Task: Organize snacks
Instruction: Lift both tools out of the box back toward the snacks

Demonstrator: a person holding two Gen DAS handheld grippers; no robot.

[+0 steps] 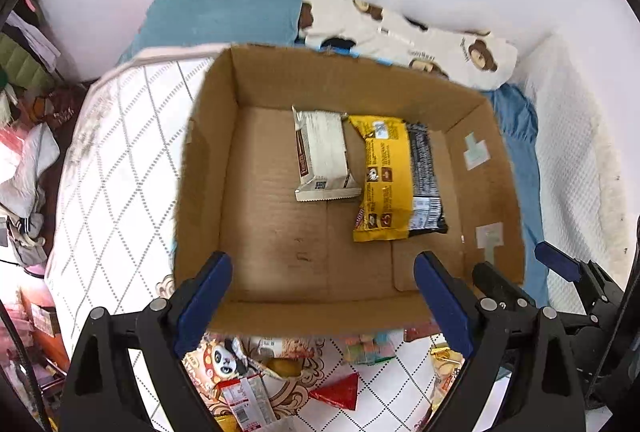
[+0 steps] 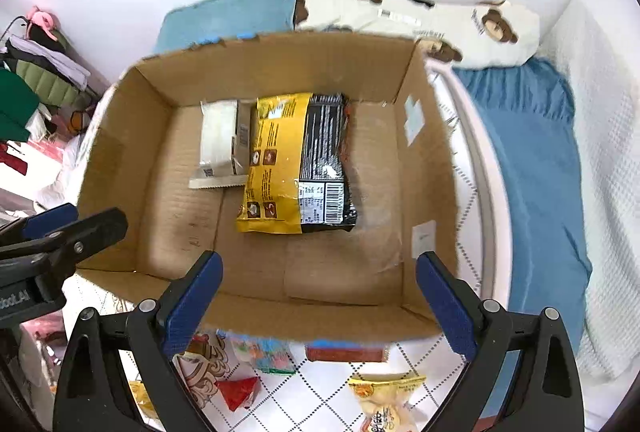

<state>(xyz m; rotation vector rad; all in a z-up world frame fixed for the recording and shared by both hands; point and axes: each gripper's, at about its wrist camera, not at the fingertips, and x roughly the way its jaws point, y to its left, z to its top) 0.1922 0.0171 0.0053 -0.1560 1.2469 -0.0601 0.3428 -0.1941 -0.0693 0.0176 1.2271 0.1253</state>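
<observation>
An open cardboard box (image 1: 280, 232) (image 2: 180, 192) stands on a quilted mat on a bed. Inside lie a white snack pack (image 1: 324, 152) (image 2: 218, 144) and a yellow-and-black snack bag (image 1: 394, 180) (image 2: 296, 168), side by side. My left gripper (image 1: 322, 296) is open and empty above the box's near edge. My right gripper (image 2: 318, 296) is open and empty above the same edge, further right. The right gripper also shows in the left wrist view (image 1: 520, 272); the left one shows in the right wrist view (image 2: 72, 228). Loose snacks lie on the mat in front of the box: a red triangular pack (image 1: 340, 390) (image 2: 238, 390), a panda-printed pack (image 1: 218, 360), a yellow pack (image 2: 386, 400).
The white quilted mat (image 1: 120, 172) lies under the box. A blue pillow (image 1: 224, 12) and a bear-print pillow (image 1: 420, 40) lie behind it. A blue sheet (image 2: 532, 160) is to the right. Clothes and clutter (image 1: 24, 112) stand beside the bed at left.
</observation>
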